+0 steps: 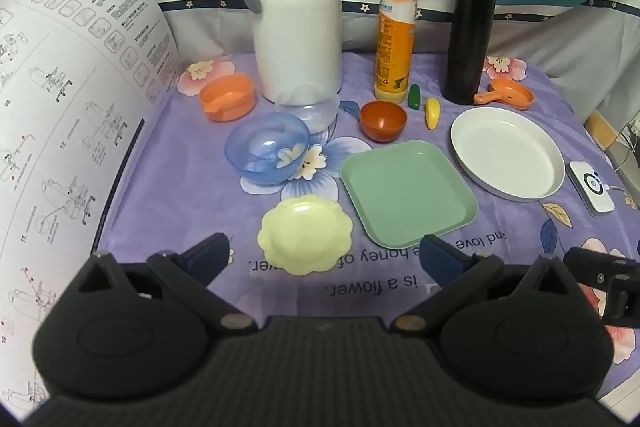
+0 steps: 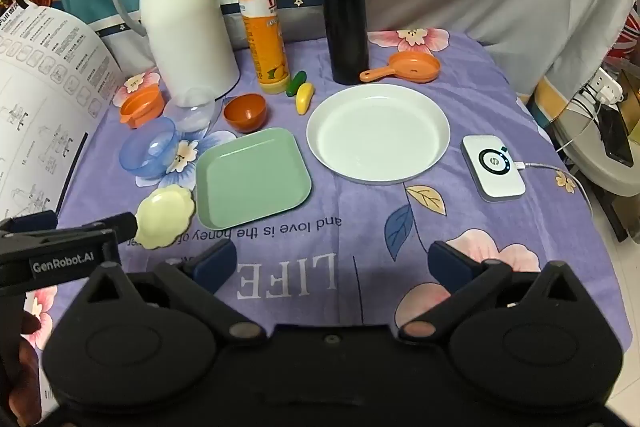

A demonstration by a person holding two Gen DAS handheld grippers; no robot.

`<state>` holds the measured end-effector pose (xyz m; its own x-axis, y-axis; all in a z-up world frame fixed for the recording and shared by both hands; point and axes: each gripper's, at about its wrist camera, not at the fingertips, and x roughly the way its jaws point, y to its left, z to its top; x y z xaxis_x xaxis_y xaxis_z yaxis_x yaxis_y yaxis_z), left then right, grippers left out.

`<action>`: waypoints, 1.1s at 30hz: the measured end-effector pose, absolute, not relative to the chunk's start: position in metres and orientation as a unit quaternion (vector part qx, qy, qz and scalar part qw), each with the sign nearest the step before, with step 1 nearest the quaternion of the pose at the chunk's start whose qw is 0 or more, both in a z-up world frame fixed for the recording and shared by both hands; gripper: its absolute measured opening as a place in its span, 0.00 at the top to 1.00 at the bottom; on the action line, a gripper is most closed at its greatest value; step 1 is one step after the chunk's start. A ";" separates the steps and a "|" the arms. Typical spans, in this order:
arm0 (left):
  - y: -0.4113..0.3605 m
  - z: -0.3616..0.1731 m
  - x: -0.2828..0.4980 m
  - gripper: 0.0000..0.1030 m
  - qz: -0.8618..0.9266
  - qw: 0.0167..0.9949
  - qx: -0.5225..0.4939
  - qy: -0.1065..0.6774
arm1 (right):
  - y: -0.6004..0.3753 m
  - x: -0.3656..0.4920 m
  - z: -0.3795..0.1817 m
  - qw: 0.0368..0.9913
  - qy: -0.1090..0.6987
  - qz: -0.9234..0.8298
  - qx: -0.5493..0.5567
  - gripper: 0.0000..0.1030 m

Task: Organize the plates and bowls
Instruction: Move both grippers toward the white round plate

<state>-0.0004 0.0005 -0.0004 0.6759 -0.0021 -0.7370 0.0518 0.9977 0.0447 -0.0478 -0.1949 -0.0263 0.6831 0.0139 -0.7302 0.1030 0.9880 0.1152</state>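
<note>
Beside the round white plate (image 2: 378, 133), the green square plate (image 2: 253, 177) sits corner-forward, both hand-held grippers (image 1: 324, 253) (image 2: 332, 261) spread, empty

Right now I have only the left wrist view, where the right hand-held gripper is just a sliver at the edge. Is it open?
Observer: Yes. The right hand-held gripper is open, with nothing between its fingers.
Operator: What is under it?
Observer: Bare cloth, with the print LIFE upside down between the fingers.
Operator: How does the left hand-held gripper sit by the yellow dish?
Observer: Seen from the side, the left hand-held gripper has one fingertip at the near left rim of the dish; I cannot tell whether it touches.
</note>
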 end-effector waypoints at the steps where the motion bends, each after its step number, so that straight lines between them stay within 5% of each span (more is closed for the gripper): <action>1: 0.000 0.000 0.000 0.00 -0.015 0.915 0.031 0.402 | -0.195 -0.047 -0.027 0.914 0.398 -0.025 0.074 0.00; 33: -0.014 -0.029 0.026 0.00 -0.046 0.916 0.034 0.397 | -0.214 -0.028 -0.052 0.922 0.378 -0.017 0.086 0.00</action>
